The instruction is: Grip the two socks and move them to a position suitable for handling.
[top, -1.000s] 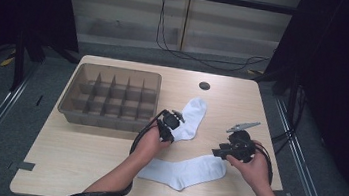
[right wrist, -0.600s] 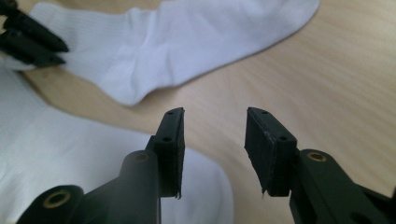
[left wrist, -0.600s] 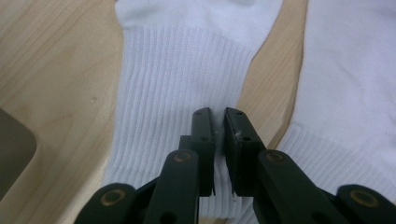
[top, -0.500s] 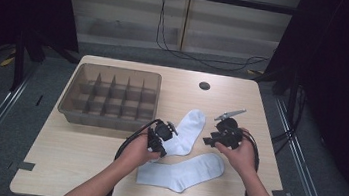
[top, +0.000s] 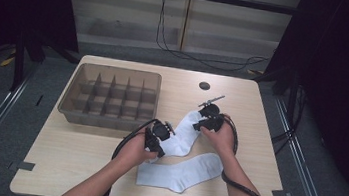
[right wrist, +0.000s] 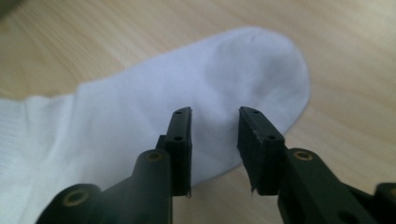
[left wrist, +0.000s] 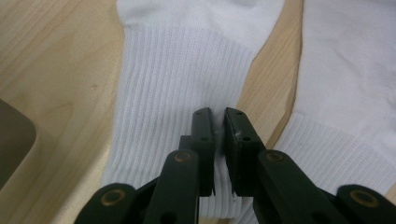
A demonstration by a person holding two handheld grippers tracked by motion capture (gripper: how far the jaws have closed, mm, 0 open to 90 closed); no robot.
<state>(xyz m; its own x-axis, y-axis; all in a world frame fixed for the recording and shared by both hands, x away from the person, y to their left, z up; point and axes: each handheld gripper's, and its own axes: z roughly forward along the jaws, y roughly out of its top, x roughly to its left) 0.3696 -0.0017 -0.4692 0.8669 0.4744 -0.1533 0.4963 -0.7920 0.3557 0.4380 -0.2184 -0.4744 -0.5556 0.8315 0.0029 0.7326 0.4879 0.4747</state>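
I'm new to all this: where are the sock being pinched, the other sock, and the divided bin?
Pinched sock point(left wrist: 177, 84), left gripper view, ribbed cuff.
Other sock point(top: 178, 174), high view, middle of its foot.
Divided bin point(top: 72, 110), high view, near-left wall.

On the table point(top: 79, 162), the divided tray point(top: 112, 95) lies at the left. Two socks lie right of it: the far sock point(top: 186, 132) behind, the near sock point(top: 178, 171) before it.

High view: overhead, facing forward and down over whole worktop point(top: 79, 162). Both gripper views: close, low along own fingers; all share upper sock point(top: 186, 129) point(left wrist: 177, 70) point(right wrist: 187, 102)
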